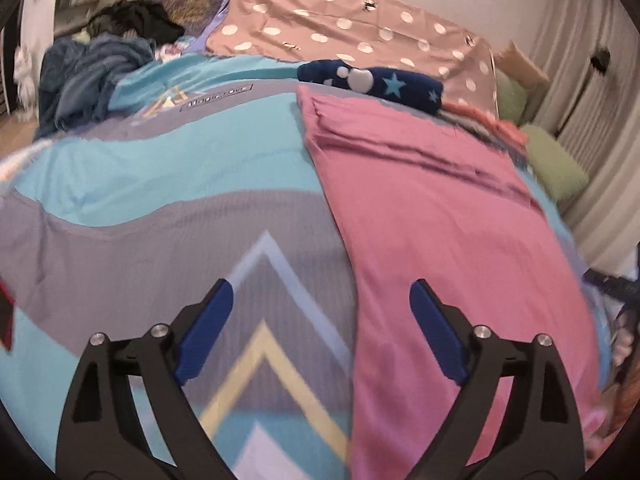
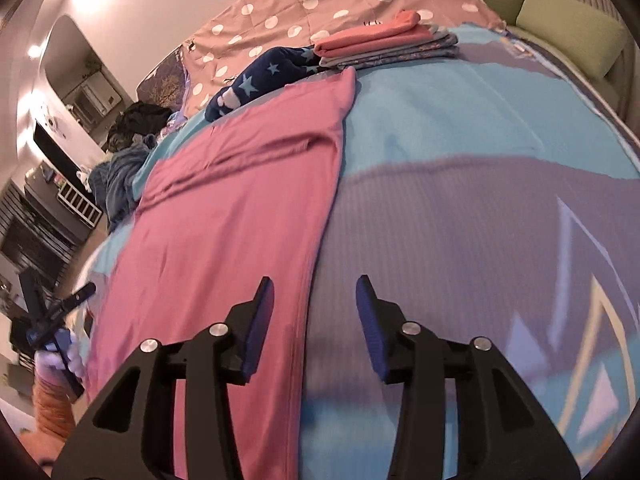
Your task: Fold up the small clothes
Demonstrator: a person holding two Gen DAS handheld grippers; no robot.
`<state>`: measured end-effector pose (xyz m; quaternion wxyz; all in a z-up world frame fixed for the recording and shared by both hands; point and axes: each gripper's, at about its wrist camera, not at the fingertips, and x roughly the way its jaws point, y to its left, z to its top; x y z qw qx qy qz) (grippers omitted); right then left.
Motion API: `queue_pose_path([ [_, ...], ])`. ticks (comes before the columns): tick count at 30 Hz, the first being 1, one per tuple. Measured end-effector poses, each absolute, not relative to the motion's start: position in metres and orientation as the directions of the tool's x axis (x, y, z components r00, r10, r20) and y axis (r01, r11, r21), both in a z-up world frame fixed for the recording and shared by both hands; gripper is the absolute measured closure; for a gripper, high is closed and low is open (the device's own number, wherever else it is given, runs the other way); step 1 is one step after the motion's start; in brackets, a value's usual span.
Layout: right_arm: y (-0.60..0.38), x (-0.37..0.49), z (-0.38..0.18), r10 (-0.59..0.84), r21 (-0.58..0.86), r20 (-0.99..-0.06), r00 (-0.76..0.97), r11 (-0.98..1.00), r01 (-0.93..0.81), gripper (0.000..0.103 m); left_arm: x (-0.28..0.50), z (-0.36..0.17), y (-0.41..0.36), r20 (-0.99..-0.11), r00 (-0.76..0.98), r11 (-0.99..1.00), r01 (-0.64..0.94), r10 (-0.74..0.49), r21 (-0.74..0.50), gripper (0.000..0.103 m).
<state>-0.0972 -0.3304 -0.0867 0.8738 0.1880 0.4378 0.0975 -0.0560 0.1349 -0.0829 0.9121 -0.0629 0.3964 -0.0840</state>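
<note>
A long pink garment (image 1: pixel 432 216) lies flat along the bed, folded lengthwise; it also shows in the right wrist view (image 2: pixel 224 216). My left gripper (image 1: pixel 322 292) is open and empty, just above the garment's left edge near its near end. My right gripper (image 2: pixel 316 286) is open and empty, straddling the garment's right edge. The left gripper (image 2: pixel 60 312) shows at the far left of the right wrist view, beyond the garment's other edge. A navy star-print garment (image 1: pixel 372 80) lies at the pink garment's far end, also seen in the right wrist view (image 2: pixel 264 74).
A stack of folded clothes (image 2: pixel 384 44) sits at the far right of the bed. A blue and black clothes heap (image 1: pixel 96 64) lies at the far left. The polka-dot pillow (image 1: pixel 344 24) and green cushions (image 1: pixel 556 160) border the patterned bedcover (image 1: pixel 168 184).
</note>
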Motion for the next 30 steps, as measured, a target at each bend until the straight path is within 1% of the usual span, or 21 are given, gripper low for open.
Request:
queue_pose_path([
  [3, -0.333, -0.127, -0.09, 0.338, 0.42, -0.734, 0.588, 0.907, 0.002, 0.058, -0.081, -0.088, 0.123, -0.748, 0.635, 0.981, 0.142, -0.194, -0.134, 0.011],
  [7, -0.334, -0.163, -0.095, 0.297, 0.373, -0.767, 0.568, 0.928, 0.019, 0.058, -0.111, -0.098, 0.118, -0.791, 0.6, 0.987, 0.16, -0.12, -0.028, 0.011],
  [9, -0.332, -0.179, -0.096, 0.286, 0.361, -0.779, 0.558, 0.932, 0.026, 0.058, -0.123, -0.101, 0.12, -0.801, 0.587, 0.987, 0.159, -0.115, -0.025, 0.011],
  [11, -0.33, -0.193, -0.097, 0.297, 0.373, -0.781, 0.549, 0.927, 0.029, 0.058, -0.138, -0.101, 0.123, -0.807, 0.577, 0.987, 0.153, -0.128, -0.047, 0.011],
  [12, -0.328, -0.2, -0.097, 0.304, 0.379, -0.782, 0.543, 0.925, 0.028, 0.057, -0.147, -0.101, 0.123, -0.809, 0.572, 0.986, 0.155, -0.134, -0.054, 0.011],
  [13, -0.327, -0.205, -0.096, 0.308, 0.38, -0.785, 0.538, 0.925, 0.024, 0.054, -0.153, -0.101, 0.122, -0.81, 0.571, 0.986, 0.158, -0.136, -0.055, 0.011],
  [16, -0.317, -0.219, -0.098, 0.324, 0.374, -0.798, 0.508, 0.928, -0.004, 0.051, -0.17, -0.101, 0.115, -0.817, 0.555, 0.981, 0.185, -0.157, -0.063, 0.015],
  [18, -0.312, -0.226, -0.101, 0.366, 0.404, -0.795, 0.483, 0.914, -0.028, 0.05, -0.177, -0.102, 0.112, -0.822, 0.545, 0.978, 0.199, -0.164, -0.063, 0.024],
  [19, -0.309, -0.227, -0.103, 0.385, 0.419, -0.794, 0.47, 0.907, -0.036, 0.05, -0.18, -0.102, 0.11, -0.825, 0.54, 0.977, 0.201, -0.165, -0.063, 0.026],
  [21, -0.306, -0.228, -0.108, 0.405, 0.435, -0.793, 0.455, 0.899, -0.041, 0.05, -0.181, -0.101, 0.109, -0.829, 0.529, 0.976, 0.205, -0.178, -0.079, 0.036],
  [24, -0.306, -0.231, -0.109, 0.422, 0.453, -0.797, 0.432, 0.891, -0.034, 0.05, -0.183, -0.1, 0.107, -0.841, 0.505, 0.972, 0.214, -0.197, -0.099, 0.039],
  [27, -0.304, -0.239, -0.11, 0.43, 0.453, -0.816, 0.387, 0.891, -0.033, 0.05, -0.188, -0.1, 0.105, -0.862, 0.473, 0.97, 0.231, -0.184, -0.08, 0.039],
  [30, -0.3, -0.238, -0.112, 0.431, 0.45, -0.822, 0.373, 0.892, -0.039, 0.048, -0.188, -0.103, 0.103, -0.868, 0.466, 0.968, 0.244, -0.17, -0.058, 0.036],
])
